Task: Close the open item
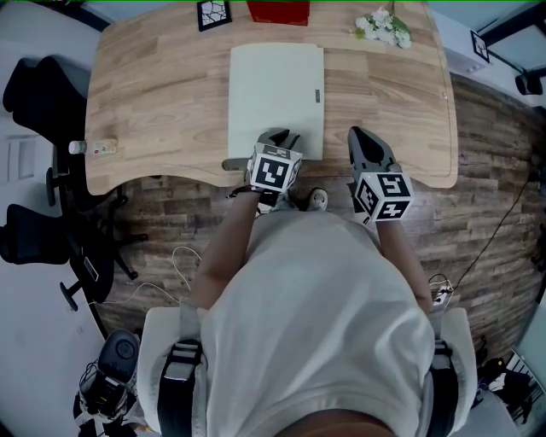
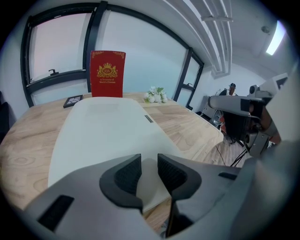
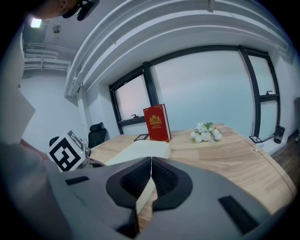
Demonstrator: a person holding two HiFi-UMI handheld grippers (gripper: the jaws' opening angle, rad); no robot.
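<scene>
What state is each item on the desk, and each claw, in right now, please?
pale folder, looks closed, lying flat
red book, closed, standing upright
left claw, open, nothing gripped
right claw, shut, empty

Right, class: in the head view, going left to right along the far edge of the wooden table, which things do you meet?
Black-framed square marker card → red book → bunch of white flowers.

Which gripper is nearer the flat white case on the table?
Left. The left gripper hovers over the near edge of the white case; the right gripper sits off to its right, above bare table.
</scene>
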